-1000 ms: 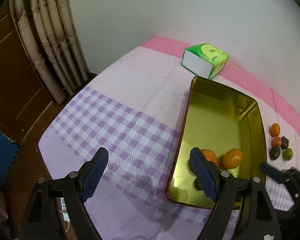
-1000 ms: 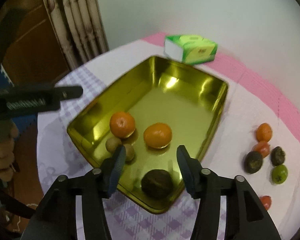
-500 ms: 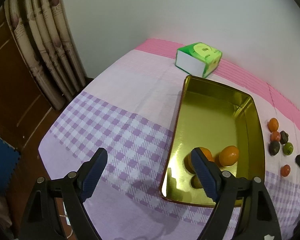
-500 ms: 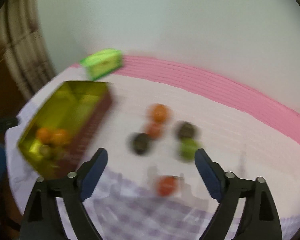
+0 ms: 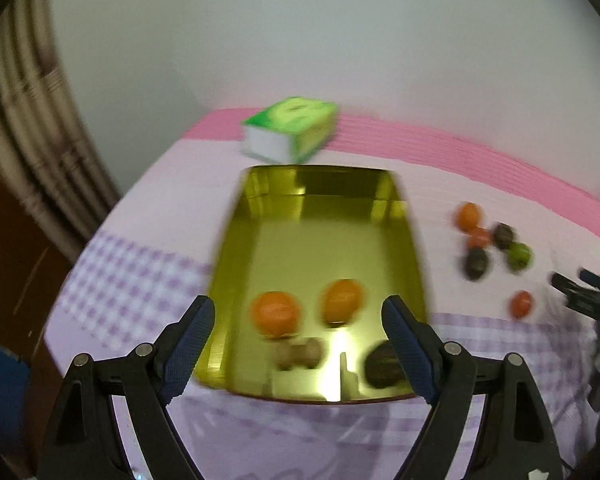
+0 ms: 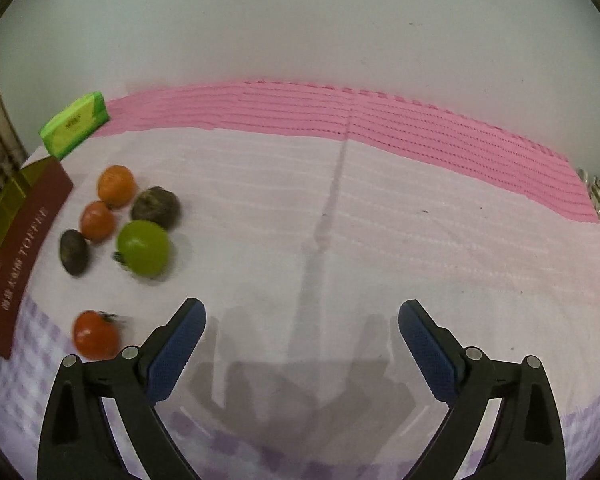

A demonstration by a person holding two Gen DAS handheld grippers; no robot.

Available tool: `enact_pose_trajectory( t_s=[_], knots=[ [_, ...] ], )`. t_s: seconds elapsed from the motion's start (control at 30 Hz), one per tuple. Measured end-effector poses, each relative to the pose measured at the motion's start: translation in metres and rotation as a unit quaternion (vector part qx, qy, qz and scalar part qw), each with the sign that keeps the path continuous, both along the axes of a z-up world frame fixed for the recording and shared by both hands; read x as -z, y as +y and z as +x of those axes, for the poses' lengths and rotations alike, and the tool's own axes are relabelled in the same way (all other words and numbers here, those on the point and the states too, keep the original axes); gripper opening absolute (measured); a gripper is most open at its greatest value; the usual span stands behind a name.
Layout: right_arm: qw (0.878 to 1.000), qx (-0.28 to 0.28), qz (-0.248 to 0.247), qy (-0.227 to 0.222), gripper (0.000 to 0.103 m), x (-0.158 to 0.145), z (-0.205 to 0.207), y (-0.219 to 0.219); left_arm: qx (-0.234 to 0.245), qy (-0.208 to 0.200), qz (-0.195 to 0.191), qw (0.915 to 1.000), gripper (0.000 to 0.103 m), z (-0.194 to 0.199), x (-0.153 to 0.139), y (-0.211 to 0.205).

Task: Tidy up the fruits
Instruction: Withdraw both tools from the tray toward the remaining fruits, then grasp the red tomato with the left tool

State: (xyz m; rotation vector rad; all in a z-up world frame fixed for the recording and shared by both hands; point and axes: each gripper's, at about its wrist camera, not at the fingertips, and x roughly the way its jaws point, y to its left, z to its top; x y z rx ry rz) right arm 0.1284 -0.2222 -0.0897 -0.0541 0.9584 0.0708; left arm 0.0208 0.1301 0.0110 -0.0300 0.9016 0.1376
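A gold tin [image 5: 236,240] lies on the checked cloth, right in front of my left gripper [image 5: 298,320], which is open and empty. Inside the tin are two oranges [image 5: 276,314], two small brown fruits [image 5: 300,354] and a dark fruit [image 5: 382,364]. To the right of the tin lie loose fruits: an orange [image 6: 116,186], a red one [image 6: 97,220], a brown one [image 6: 156,207], a green one [image 6: 143,247], a dark one [image 6: 74,251] and a tomato [image 6: 96,334]. My right gripper [image 6: 302,316] hovers over bare cloth right of them, its jaws opening with nothing between.
A green tissue box [image 5: 290,134] stands behind the tin by the white wall. The tin's red side [image 6: 20,248] shows at the left of the right wrist view. A curtain [image 5: 28,120] and a wooden door flank the table's left edge.
My right gripper swung from above the tin to the cloth right of the loose fruits, and its jaws widened. The left gripper shifted so the tin now sits between its fingers.
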Motion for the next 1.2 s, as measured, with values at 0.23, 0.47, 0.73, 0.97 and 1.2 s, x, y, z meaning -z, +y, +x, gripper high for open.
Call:
enact_pose_trajectory(
  t_s=[0.23, 0.47, 0.73, 0.97, 1.2],
  knots=[
    [1.0, -0.008, 0.001, 0.011, 0.099, 0.014, 0.01, -0.005, 0.095, 0.016, -0.003, 0.9954, 0.085, 0.024, 0.013, -0.084],
    [1.0, -0.018, 0.013, 0.007, 0.103, 0.016, 0.01, -0.016, 0.156, 0.044, 0.0, 0.9868, 0.085, 0.042, 0.037, -0.144],
    [1.0, -0.022, 0.014, -0.001, 0.103, 0.016, 0.007, -0.017, 0.196, 0.071, -0.005, 0.978, 0.085, 0.051, 0.057, -0.178],
    [1.0, -0.022, 0.014, -0.001, 0.103, 0.016, 0.007, -0.017, 0.223, 0.095, -0.016, 0.9701, 0.081, 0.055, 0.073, -0.196],
    [1.0, -0.022, 0.014, -0.001, 0.103, 0.016, 0.007, -0.017, 0.229, 0.117, -0.036, 0.9656, 0.054, 0.07, 0.083, -0.203]
  ],
)
